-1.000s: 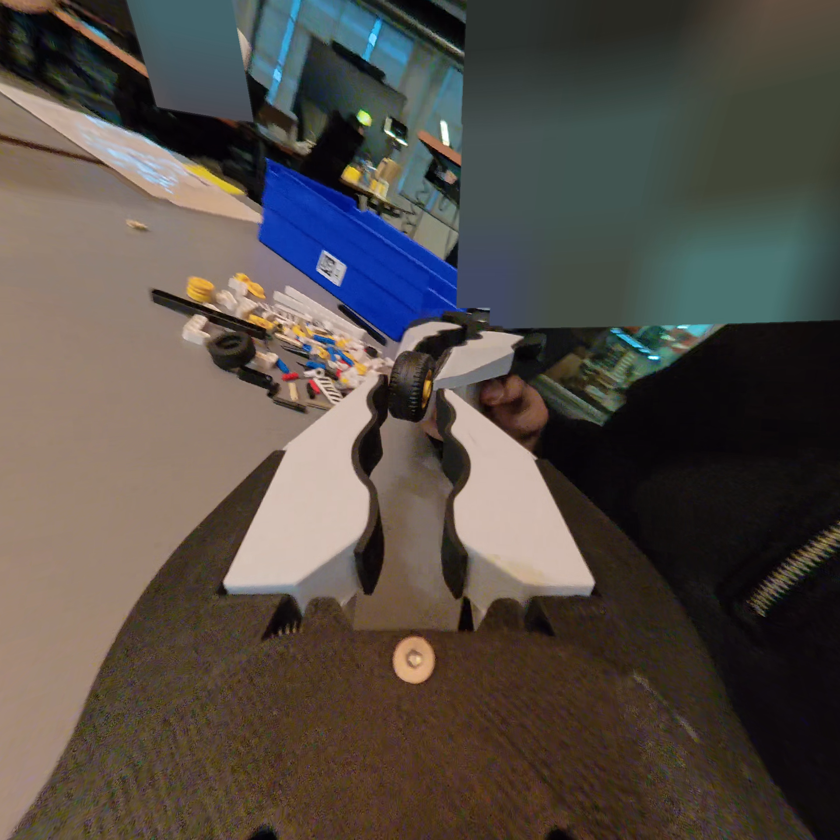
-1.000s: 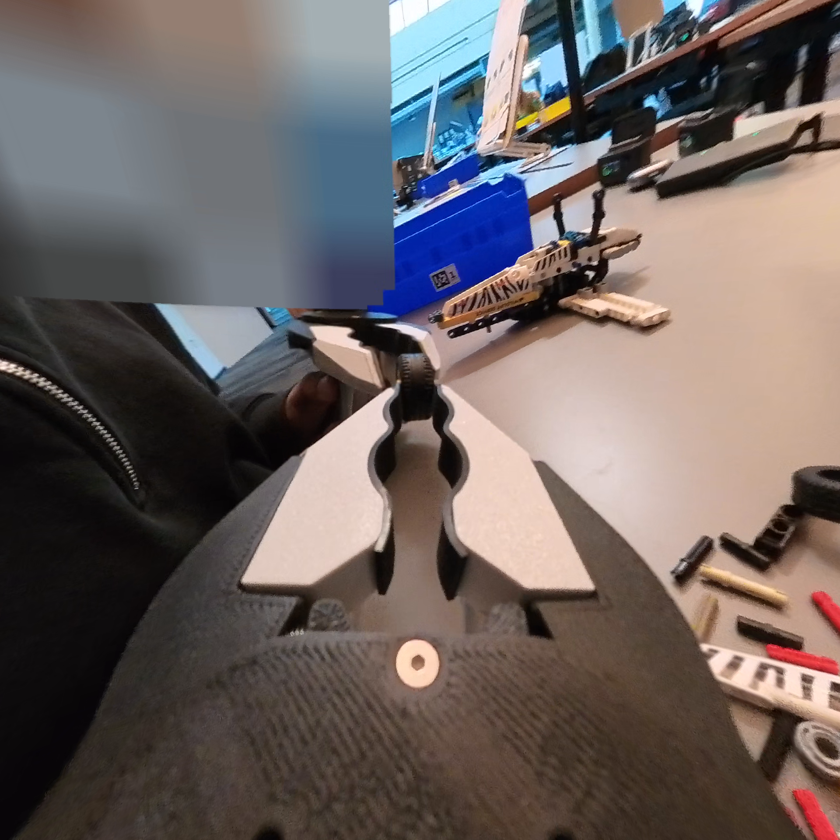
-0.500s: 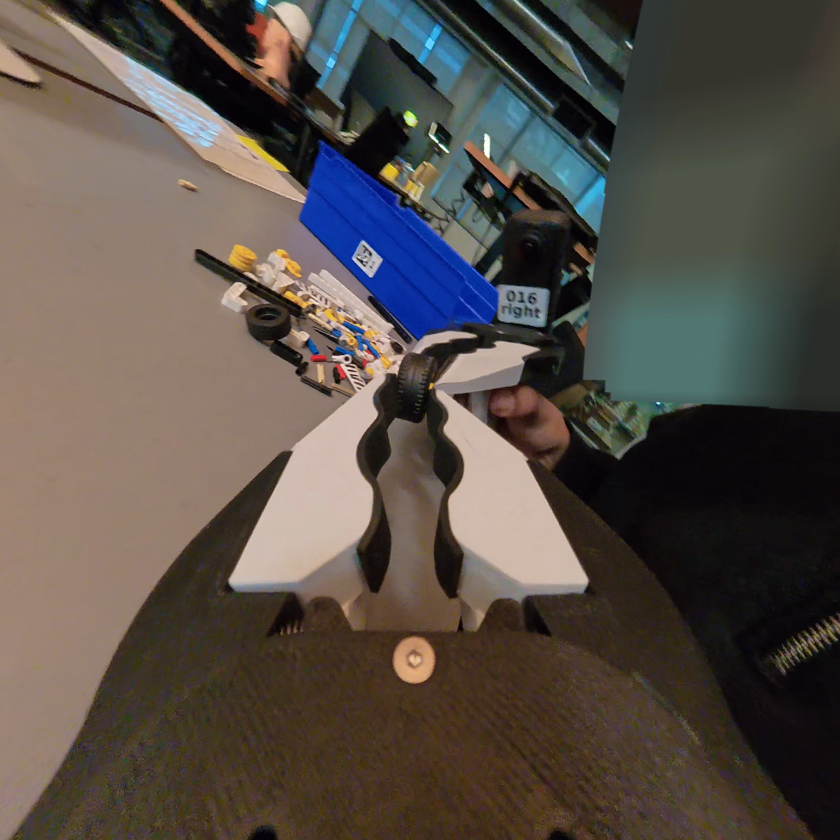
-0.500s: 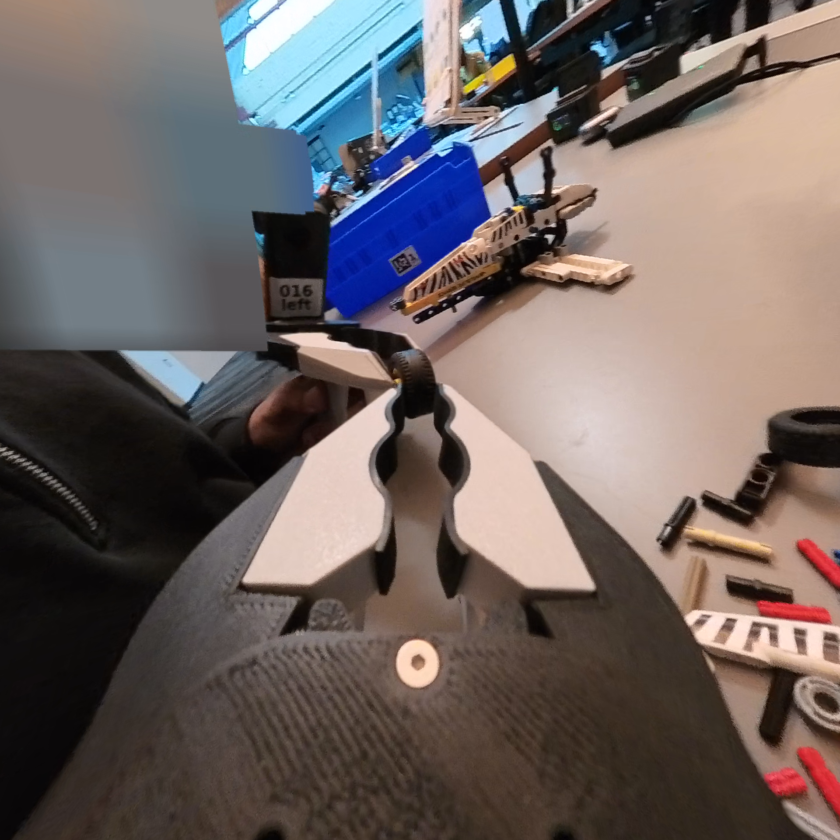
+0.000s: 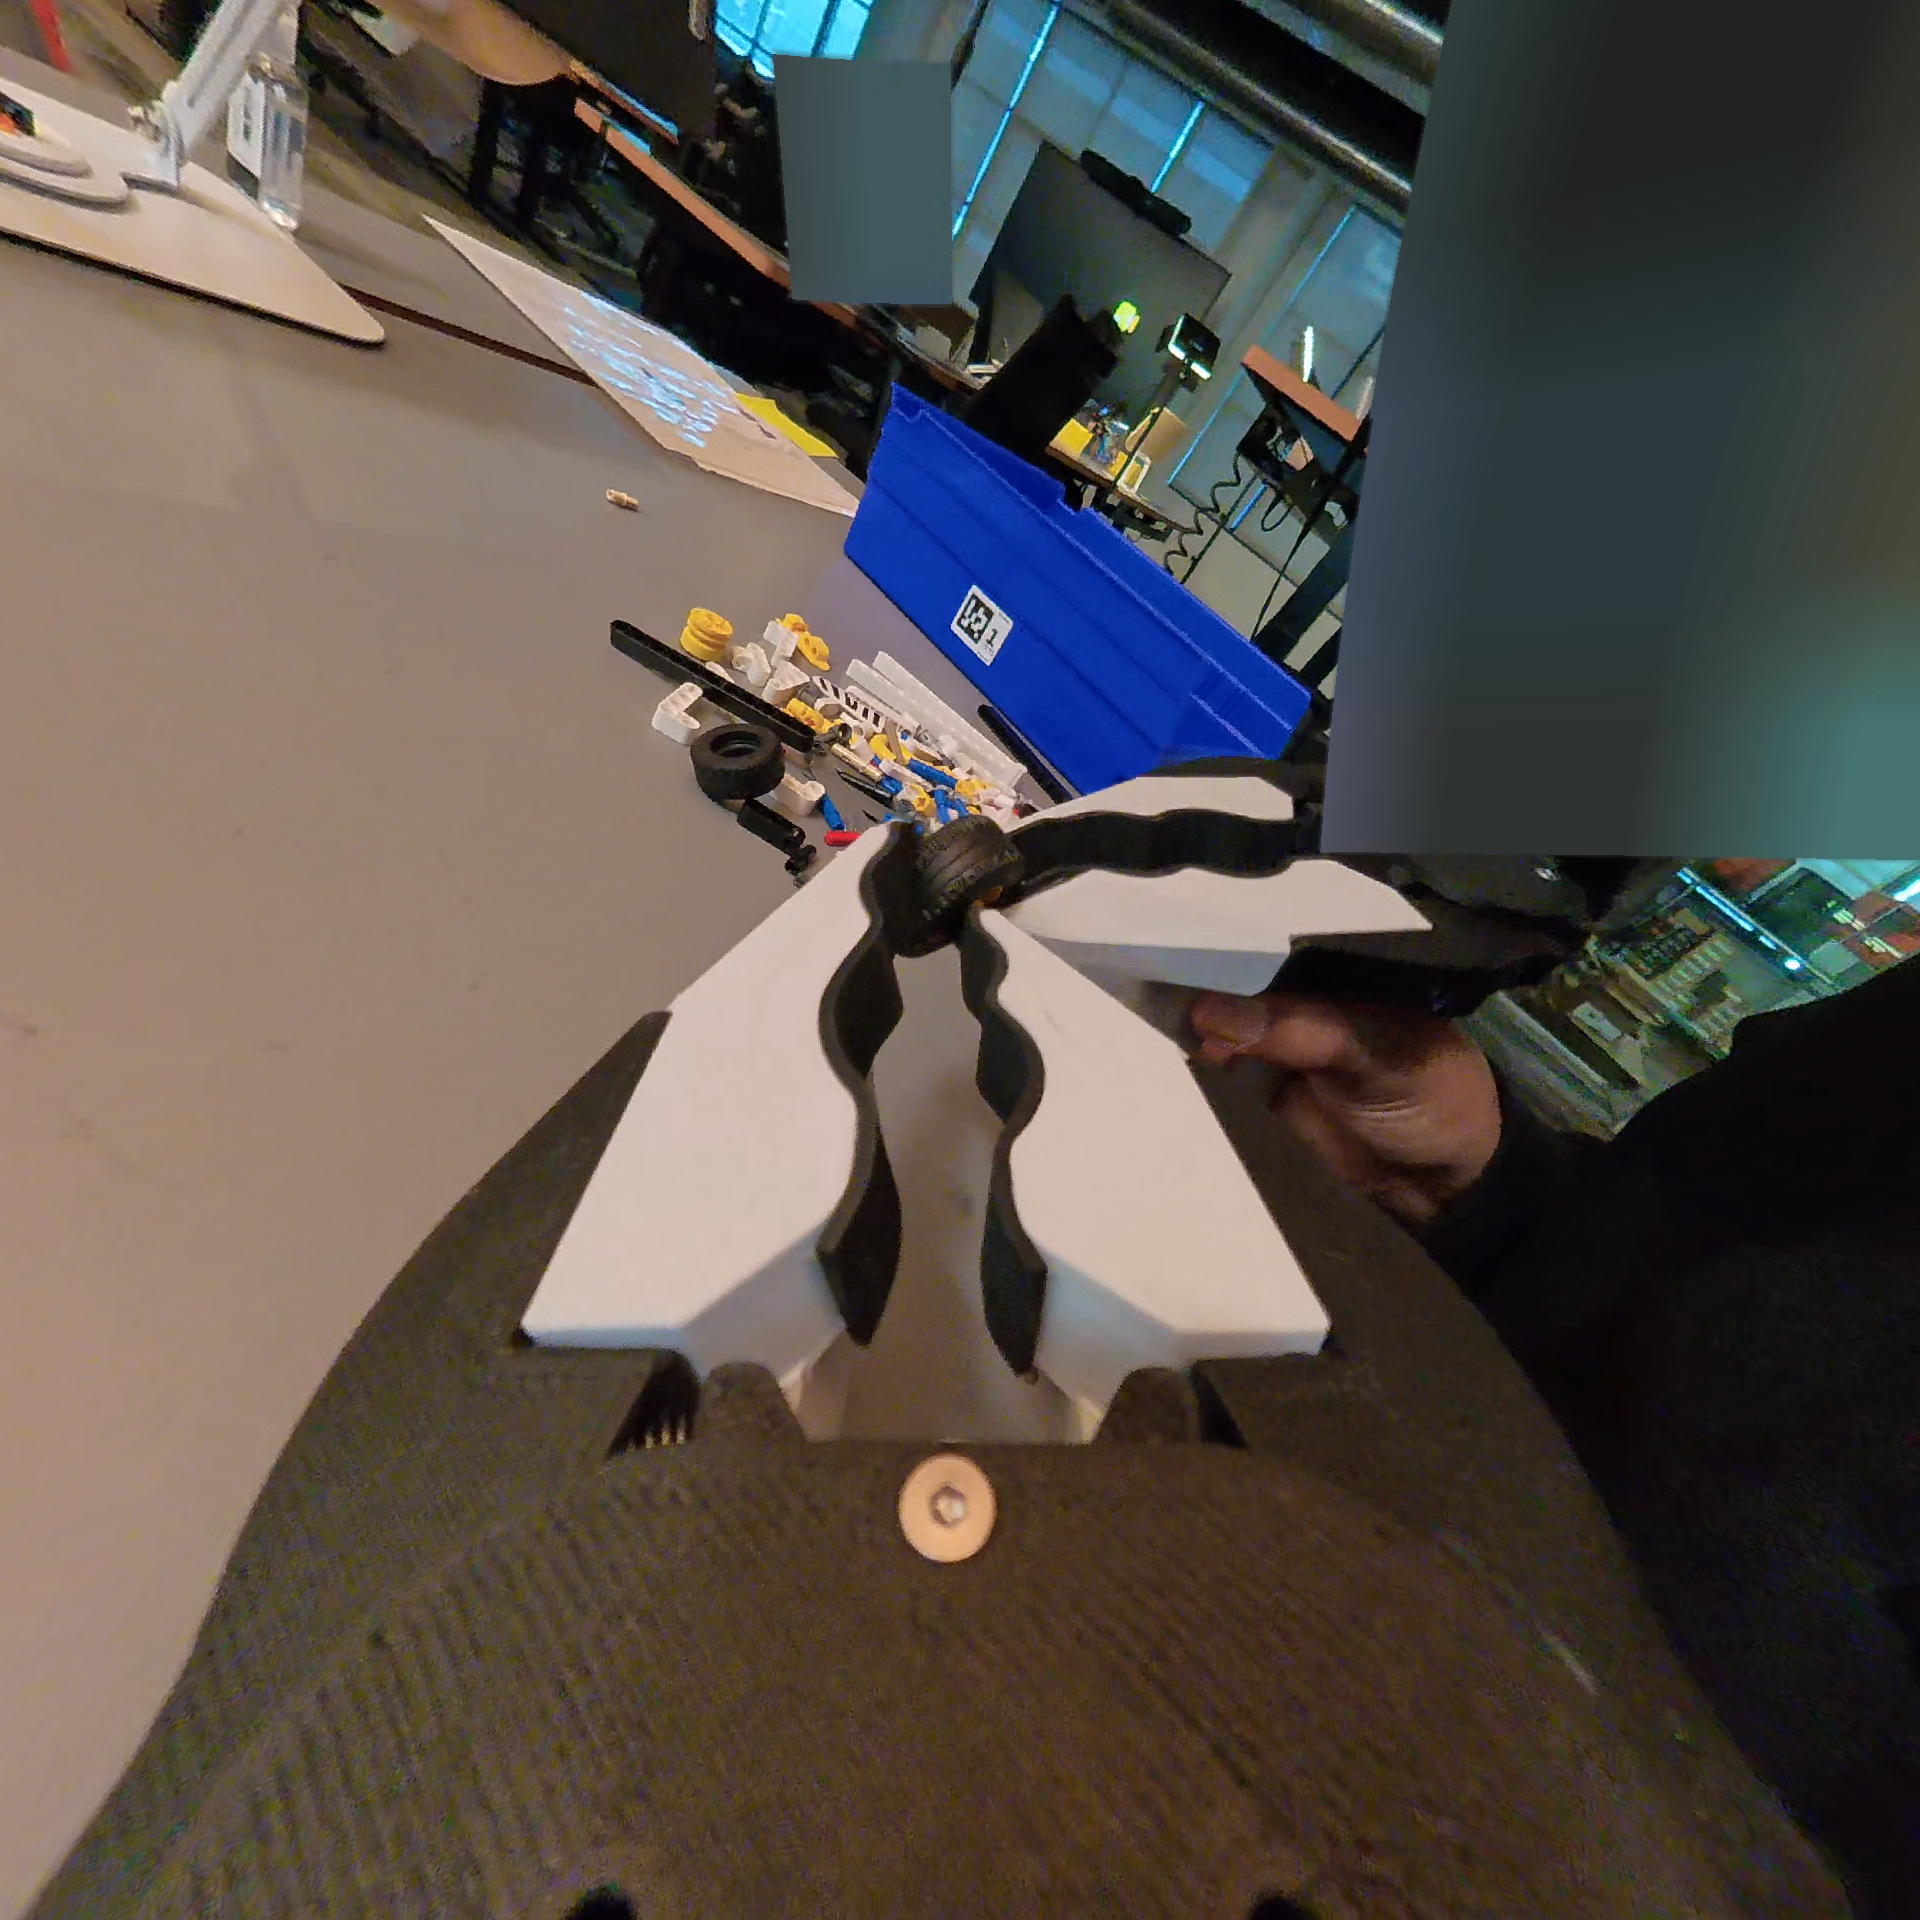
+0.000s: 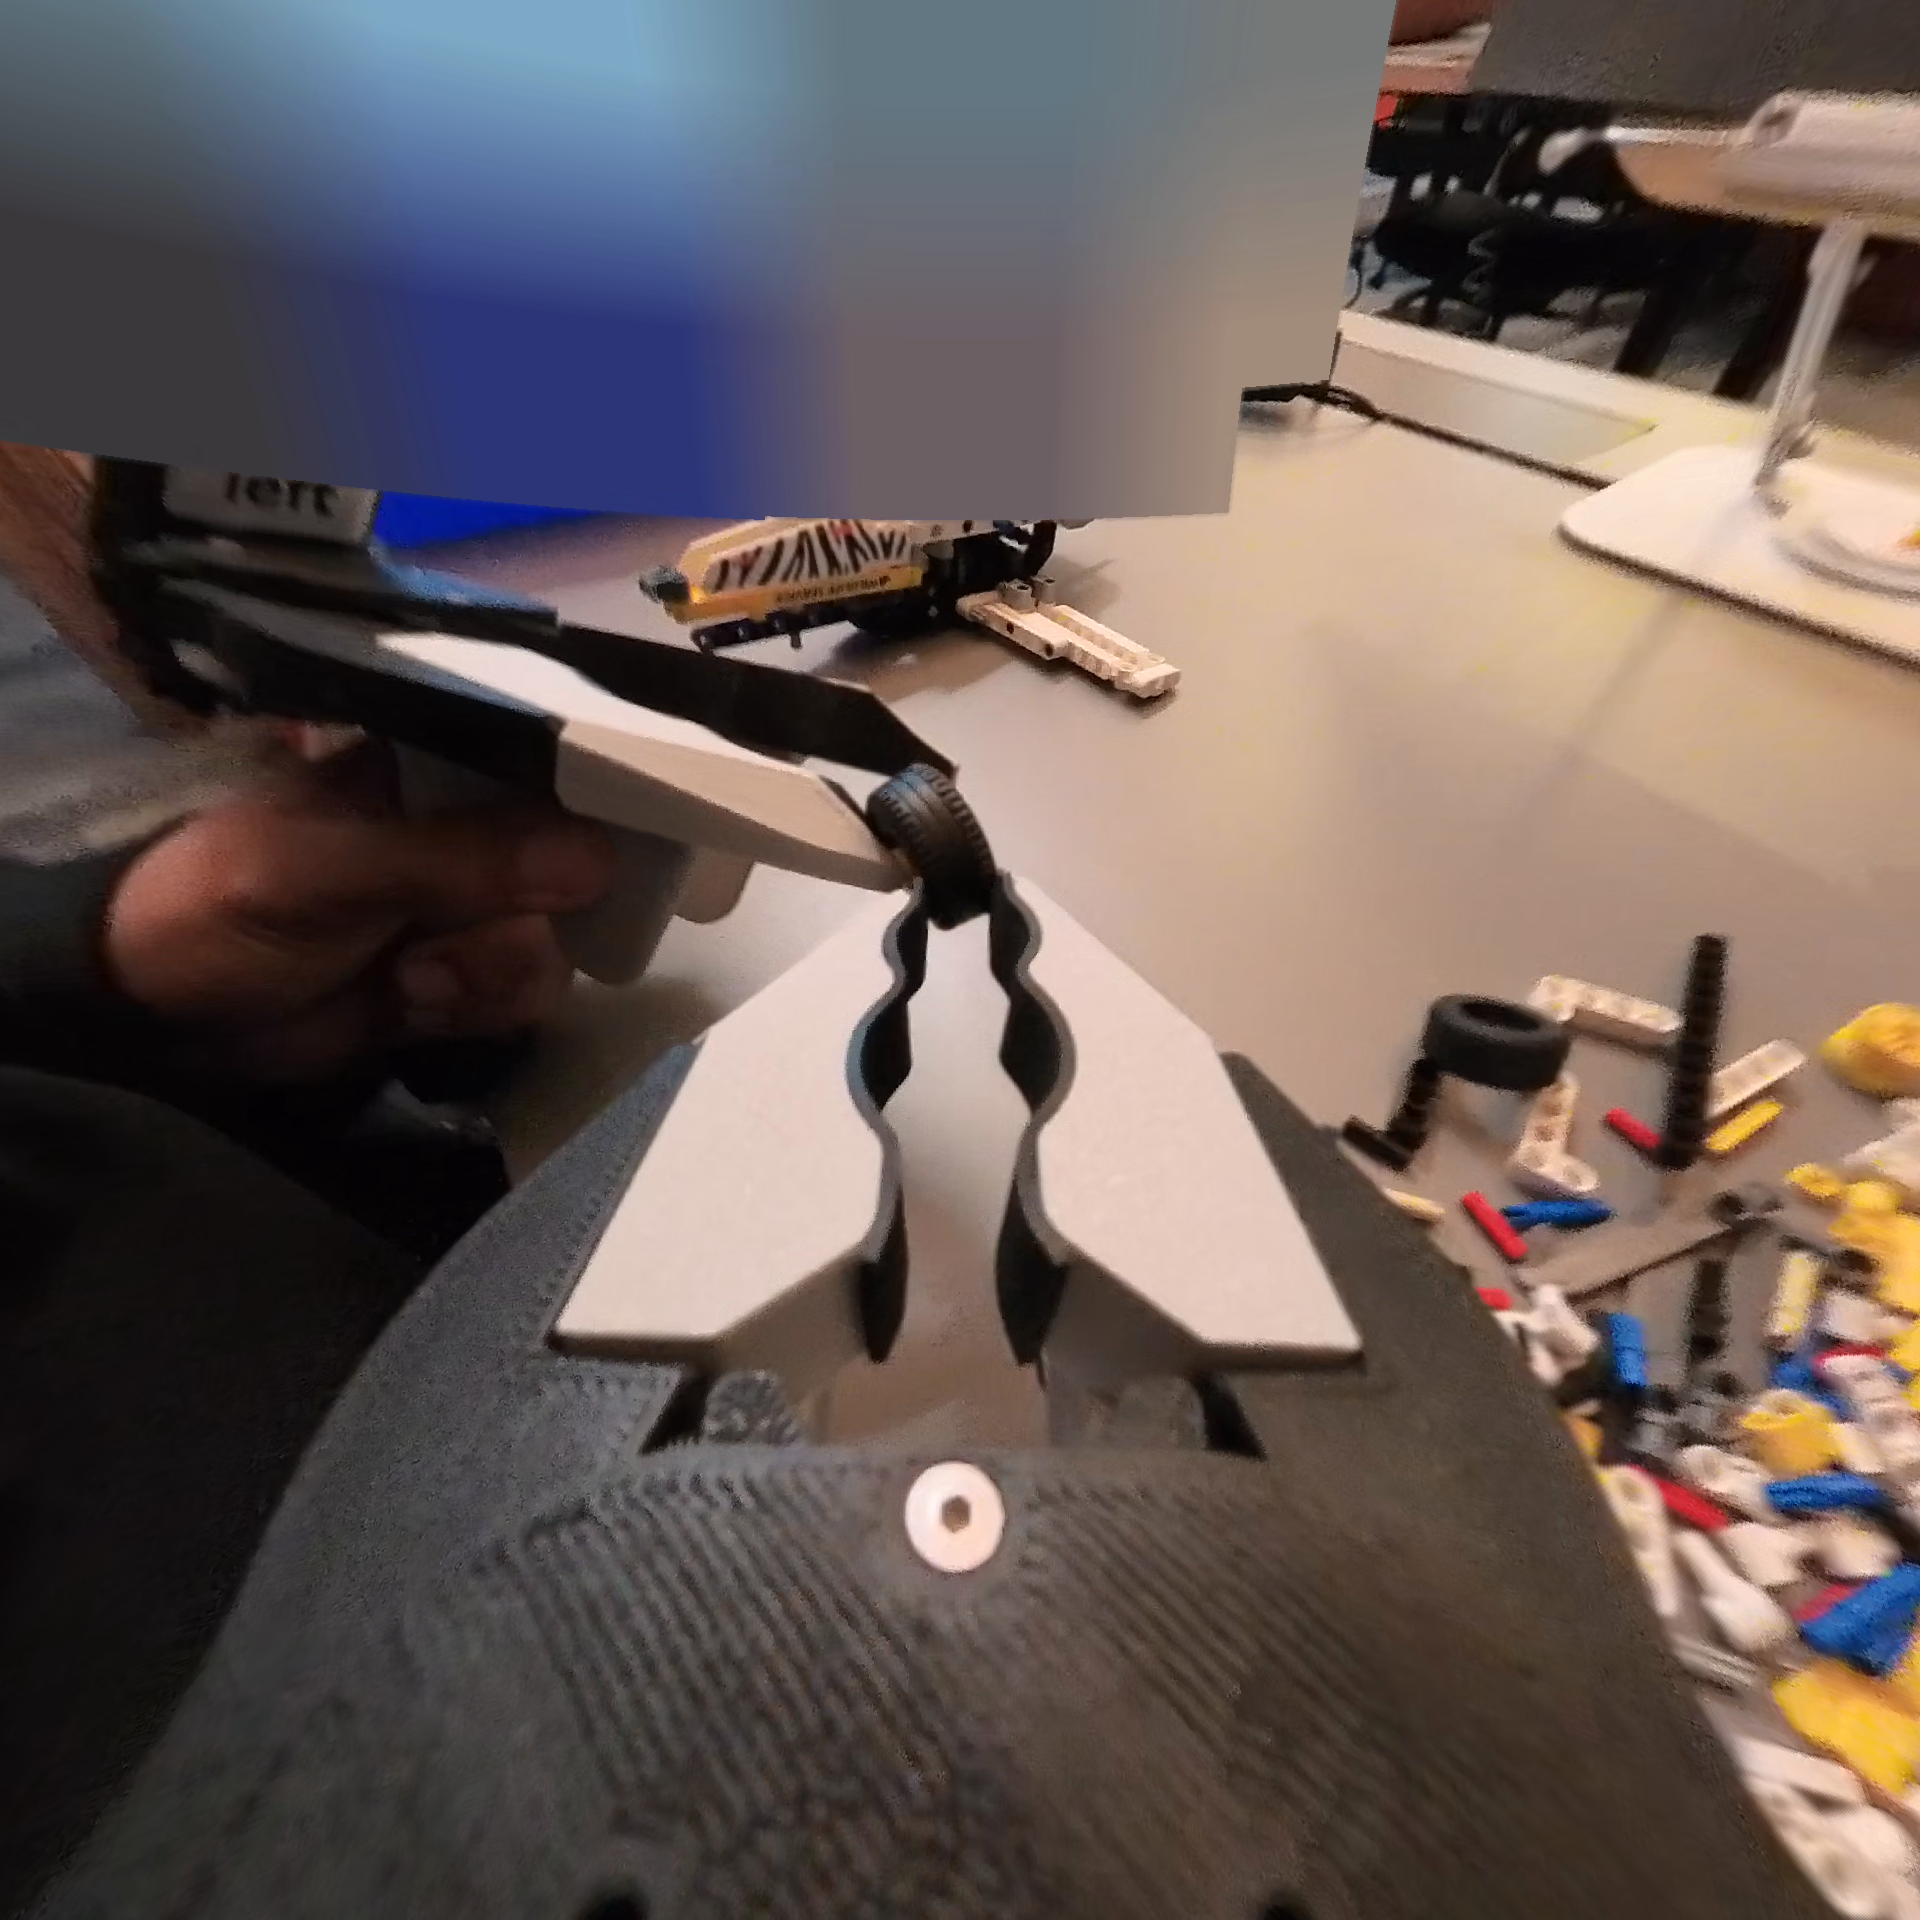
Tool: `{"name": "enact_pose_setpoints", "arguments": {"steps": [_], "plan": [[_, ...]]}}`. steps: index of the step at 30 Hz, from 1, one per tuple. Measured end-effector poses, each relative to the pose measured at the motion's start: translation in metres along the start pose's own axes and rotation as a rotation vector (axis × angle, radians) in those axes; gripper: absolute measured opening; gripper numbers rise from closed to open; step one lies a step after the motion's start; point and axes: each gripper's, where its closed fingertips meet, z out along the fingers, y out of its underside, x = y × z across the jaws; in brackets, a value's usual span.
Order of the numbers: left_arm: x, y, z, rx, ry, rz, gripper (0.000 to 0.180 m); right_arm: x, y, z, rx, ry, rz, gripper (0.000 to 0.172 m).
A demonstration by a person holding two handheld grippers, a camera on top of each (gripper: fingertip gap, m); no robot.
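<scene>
A small black wheel with a yellow hub (image 5: 961, 868) is held in the air above the grey table (image 5: 312, 831). My left gripper (image 5: 935, 904) is shut on it, with both dark pads against its sides. My right gripper (image 5: 1013, 873) comes in from the right in the left wrist view, and its tips meet the same wheel. In the right wrist view my right gripper (image 6: 956, 909) pinches the wheel (image 6: 930, 842) across its tread. There the left gripper (image 6: 883, 821) reaches in from the left and touches the wheel's side. A hand (image 6: 312, 925) holds the left gripper's handle.
A blue bin (image 5: 1091, 644) stands behind a pile of loose building parts (image 5: 831, 727) with a loose black tyre (image 5: 736, 761). In the right wrist view, a striped yellow-and-white model (image 6: 821, 582) lies far back, a parts pile (image 6: 1766, 1403) at right, and a white stand base (image 6: 1714, 540) far right. The tips of both grippers are at nearly the same place. From either gripper's tips it is about 20 cm to the striped yellow-and-white model (image 6: 821, 582).
My left jaws have closed in onto the wheel that my right gripper kept holding. Both grippers have swung round together, so the table behind them has shifted in both views.
</scene>
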Motion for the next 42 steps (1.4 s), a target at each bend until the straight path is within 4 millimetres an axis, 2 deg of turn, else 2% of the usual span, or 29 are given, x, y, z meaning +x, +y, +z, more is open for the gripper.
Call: {"name": "enact_pose_setpoints", "arguments": {"steps": [3, 9, 12, 14, 17, 20, 23, 25, 28, 32, 34, 42], "plan": [[0.004, 0.0, -0.001, 0.02, 0.028, -0.033, 0.002, -0.002, 0.002, -0.002, -0.033, 0.018, -0.123, 0.01], [0.011, 0.005, 0.003, -0.018, 0.12, -0.095, 0.003, -0.002, 0.003, -0.012, 0.002, -0.12, -0.104, 0.011], [0.015, 0.005, 0.002, -0.06, 0.207, -0.109, 0.009, -0.007, -0.002, -0.019, 0.021, -0.285, 0.049, 0.011], [0.017, 0.009, 0.0, -0.11, 0.218, -0.055, 0.014, -0.007, 0.002, -0.022, -0.006, -0.369, 0.16, 0.011], [0.018, 0.021, -0.002, -0.211, 0.194, 0.079, 0.026, -0.013, 0.019, -0.024, -0.124, -0.492, 0.322, 0.011], [0.017, 0.043, -0.005, -0.369, 0.186, 0.066, 0.025, -0.03, 0.038, -0.024, -0.269, -0.625, 0.467, 0.012], [0.02, 0.062, -0.011, -0.473, 0.226, -0.041, 0.019, -0.037, 0.046, -0.021, -0.306, -0.632, 0.443, 0.012], [0.017, 0.069, -0.014, -0.482, 0.21, -0.044, 0.015, -0.04, 0.051, -0.018, -0.334, -0.622, 0.421, 0.012], [0.014, 0.07, -0.017, -0.491, 0.192, -0.032, 0.015, -0.041, 0.054, -0.015, -0.358, -0.616, 0.411, 0.012], [0.004, 0.07, -0.019, -0.503, 0.138, -0.01, 0.016, -0.036, 0.071, -0.013, -0.454, -0.56, 0.365, 0.012], [0.005, 0.074, -0.022, -0.532, 0.152, -0.015, 0.011, -0.036, 0.071, -0.013, -0.455, -0.564, 0.374, 0.012], [0.003, 0.076, -0.021, -0.549, 0.158, -0.049, 0.015, -0.037, 0.07, -0.013, -0.463, -0.584, 0.358, 0.012]]}}
